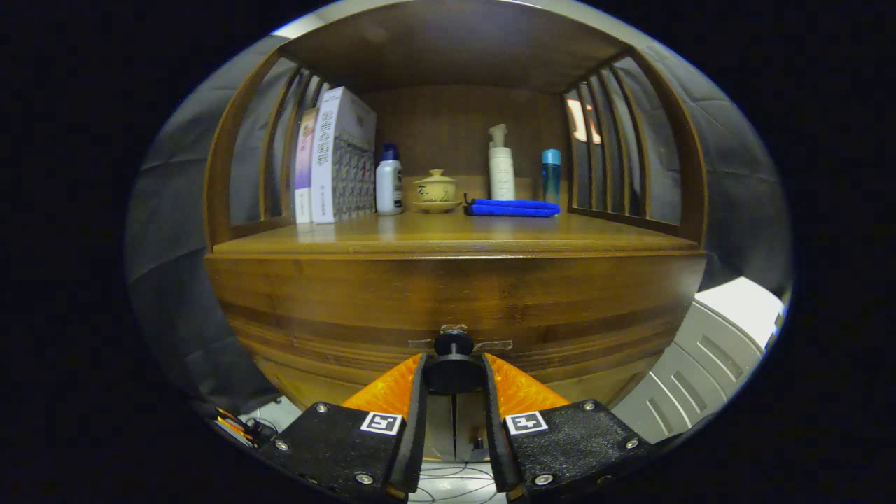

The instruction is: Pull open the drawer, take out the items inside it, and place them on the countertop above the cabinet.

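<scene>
The gripper (453, 374) was held level and pointed straight forward. Its two fingers (418, 392) stood a little apart, angled inward toward their tips. Both tips pressed against the sides of the drawer knob (453, 364) caught between them.

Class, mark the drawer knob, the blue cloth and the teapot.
Drawer knob (453, 344): gripper view, its round black head, between the hand-held gripper (453, 371) fingers.
Blue cloth (513, 208): gripper view, folded middle.
Teapot (436, 189): gripper view, its body.
</scene>
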